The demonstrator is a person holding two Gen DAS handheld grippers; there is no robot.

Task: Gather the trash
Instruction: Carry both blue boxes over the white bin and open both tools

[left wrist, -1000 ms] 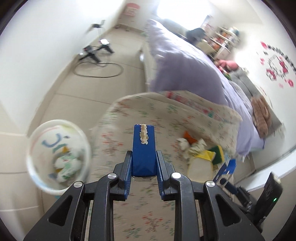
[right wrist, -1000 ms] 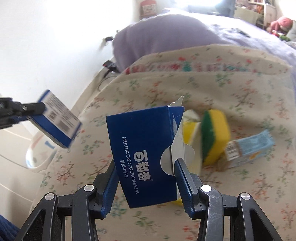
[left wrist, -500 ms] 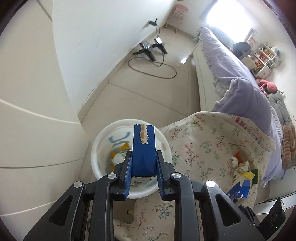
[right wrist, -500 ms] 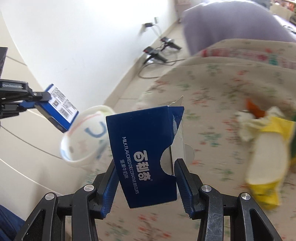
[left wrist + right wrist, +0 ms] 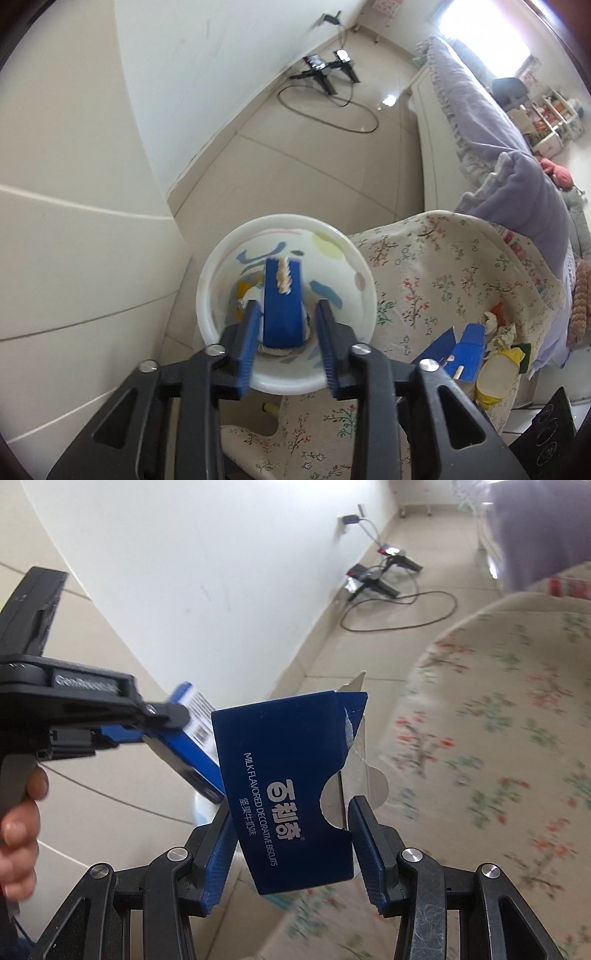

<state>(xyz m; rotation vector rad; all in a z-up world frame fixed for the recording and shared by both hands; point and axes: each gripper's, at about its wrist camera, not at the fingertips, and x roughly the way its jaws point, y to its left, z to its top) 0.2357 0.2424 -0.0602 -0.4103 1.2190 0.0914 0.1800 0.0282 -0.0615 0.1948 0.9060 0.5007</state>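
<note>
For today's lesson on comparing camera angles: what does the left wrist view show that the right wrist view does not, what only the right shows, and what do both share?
Only the left wrist view shows inside the white bin, with trash at its bottom, and the scraps heaped on the floral cloth.

Only the right wrist view shows the printed face of the biscuit box clamped in the right gripper, and the hand working the left gripper.

Both show the narrow blue box between the left gripper's opening jaws, the cloth, and the floor cable.

Blue boxes [image 5: 282,306], floral cloth [image 5: 443,280], white bin [image 5: 221,269]
</note>
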